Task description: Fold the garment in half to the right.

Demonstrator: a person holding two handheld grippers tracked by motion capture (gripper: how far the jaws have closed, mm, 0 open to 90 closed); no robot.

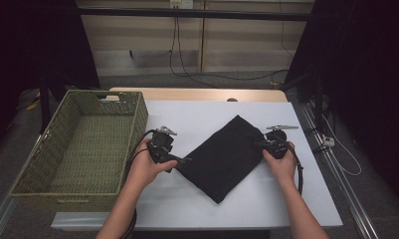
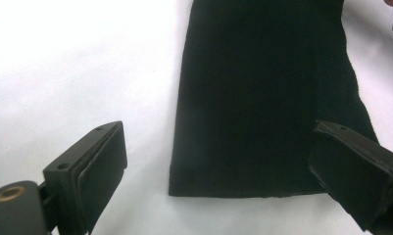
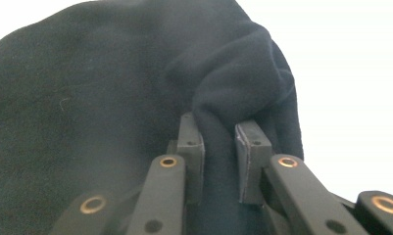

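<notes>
1. The right gripper (image 3: pixel 218 161) has its jaws pinched on a bunched fold of the folded black fleece cloth (image 1: pixel 222 152), judged a hold for lifting or folding that end.
2. The left gripper (image 2: pixel 218 181) stands wide apart astride the cloth's near hem, touching nothing, likely ready to take that end.
3. The cloth lies flat mid-way on the white table (image 1: pixel 187 114).
4. The green woven basket (image 1: pixel 82 144) sits at the left, probably its destination.
5. No writing is readable.
</notes>
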